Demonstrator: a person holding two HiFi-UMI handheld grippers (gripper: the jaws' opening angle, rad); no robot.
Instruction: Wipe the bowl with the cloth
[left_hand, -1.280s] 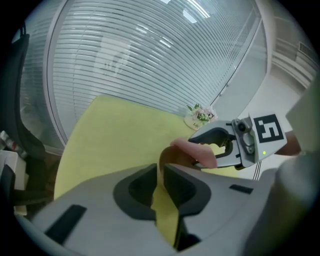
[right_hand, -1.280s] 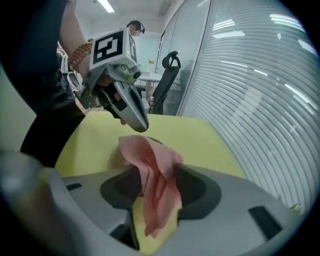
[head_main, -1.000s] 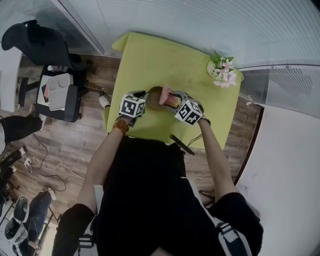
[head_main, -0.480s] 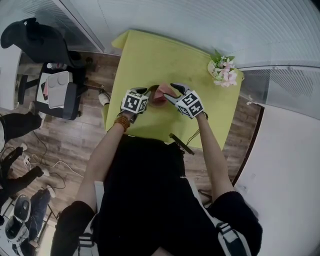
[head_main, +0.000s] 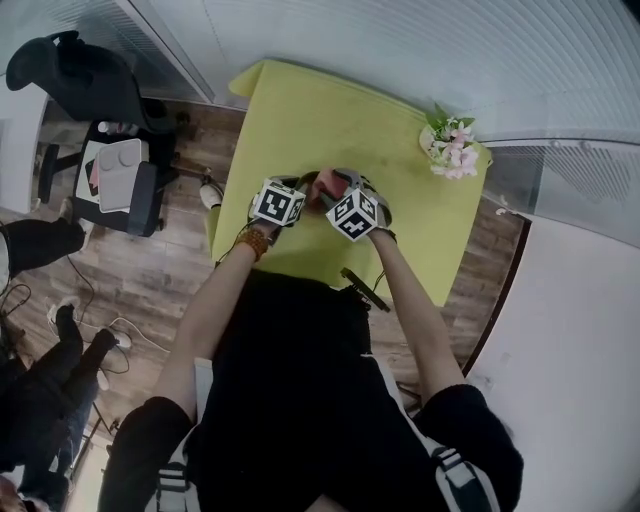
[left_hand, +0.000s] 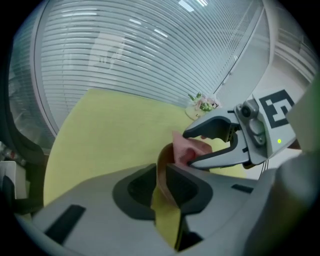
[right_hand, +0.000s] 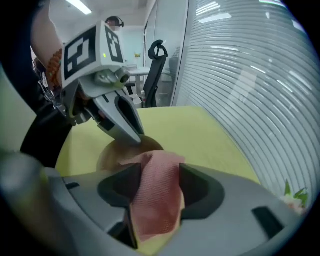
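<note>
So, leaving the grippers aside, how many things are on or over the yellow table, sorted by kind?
Bowl: 1
Pink cloth: 1
Flower bunch: 1
Dark slim object at the table's near edge, too small to identify: 1
Total: 4

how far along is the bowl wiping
Done: left claw grips the bowl rim, its jaws having just eased wider; right claw holds the pink cloth. In hand: cloth meeting the bowl. Left: the wiping itself; how much is done cannot be told.
</note>
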